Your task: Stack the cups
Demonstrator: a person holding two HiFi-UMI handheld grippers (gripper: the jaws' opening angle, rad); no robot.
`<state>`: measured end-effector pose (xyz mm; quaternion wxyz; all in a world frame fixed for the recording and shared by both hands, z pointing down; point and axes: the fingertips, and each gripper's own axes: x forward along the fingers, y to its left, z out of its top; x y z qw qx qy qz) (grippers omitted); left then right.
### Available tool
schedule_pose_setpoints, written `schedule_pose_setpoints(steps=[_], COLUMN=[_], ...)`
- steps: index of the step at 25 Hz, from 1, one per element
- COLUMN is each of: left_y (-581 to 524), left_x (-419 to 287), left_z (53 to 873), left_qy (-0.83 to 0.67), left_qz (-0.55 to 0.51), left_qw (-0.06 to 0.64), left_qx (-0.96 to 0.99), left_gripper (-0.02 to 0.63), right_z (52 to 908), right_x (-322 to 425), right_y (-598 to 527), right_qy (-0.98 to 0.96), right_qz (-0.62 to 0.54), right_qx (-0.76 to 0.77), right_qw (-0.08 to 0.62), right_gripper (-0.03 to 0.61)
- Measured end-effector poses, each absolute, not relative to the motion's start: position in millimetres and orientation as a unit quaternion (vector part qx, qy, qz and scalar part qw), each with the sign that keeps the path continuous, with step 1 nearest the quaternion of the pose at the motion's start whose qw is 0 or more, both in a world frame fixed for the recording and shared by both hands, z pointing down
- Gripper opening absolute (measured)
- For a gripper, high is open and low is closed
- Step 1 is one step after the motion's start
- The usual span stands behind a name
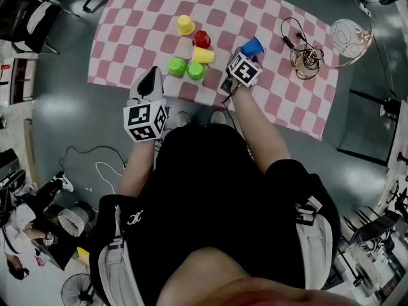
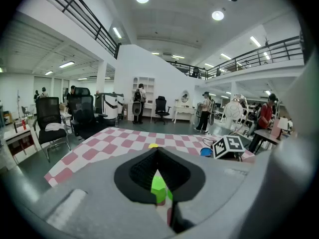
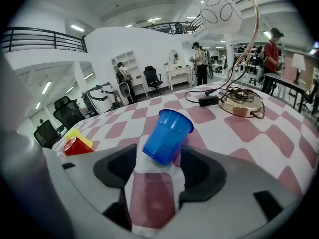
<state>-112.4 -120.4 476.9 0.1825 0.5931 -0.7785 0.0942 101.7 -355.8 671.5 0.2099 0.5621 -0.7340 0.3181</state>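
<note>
Here the right hand-held gripper point(image 3: 155, 169) stands wide open. The blue cup point(image 3: 167, 135) is tilted between its jaw tips, rim pointing away, over the checkered surface point(image 1: 127, 18). The left hand-held gripper point(image 2: 158, 158) is closed and empty, with a green cup point(image 2: 158, 184) showing just beyond its tips. A red cup point(image 1: 202, 39) stands further back.

We see a pink-and-white checked tablecloth point(image 1: 127, 5) across the upper frame. Near its centre: an upper yellow cup point(image 1: 185, 25), a red cup point(image 1: 202, 39), a lower yellow cup point(image 1: 203, 55), a left green cup point(image 1: 177, 66), a right green cup point(image 1: 196, 71). To their right is a blue cup point(image 1: 252, 46). The floor point(image 1: 76, 107) is grey.
</note>
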Motion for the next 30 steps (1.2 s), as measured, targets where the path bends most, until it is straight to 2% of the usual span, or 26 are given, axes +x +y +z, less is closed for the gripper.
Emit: schedule_pose_setpoints(steps=[9,11,13,23,30], left_y=[-123,-126,-128,-140,-146], left_x=[-134,-136,-135,-110,-91], left_z=[485,485,486,492,494], left_qy=[-0.768,-0.766,-0.762,-0.735,-0.721], left_qz=[0.103,0.103,0.102,0.106,0.109], left_qw=[0.192,0.192,0.193,0.195,0.194], left_qx=[0.602,0.605,0.61,0.641,0.656], left_gripper=[0.015,0.015,0.015,0.015,0.015], right_z=[692,692,690,679,666], right_x=[99,101,105,131,155], right_y=[-357,-355,-352,-342,-328], right_qy=[-0.707,-0.711,-0.715,-0.727,-0.756], right_qz=[0.348,0.341,0.332,0.309,0.249], right_qx=[0.569,0.566,0.565,0.57,0.556], right_qw=[0.235,0.24,0.242,0.225,0.239], right_gripper=[0.258,0.199,0.165,0.126,0.1])
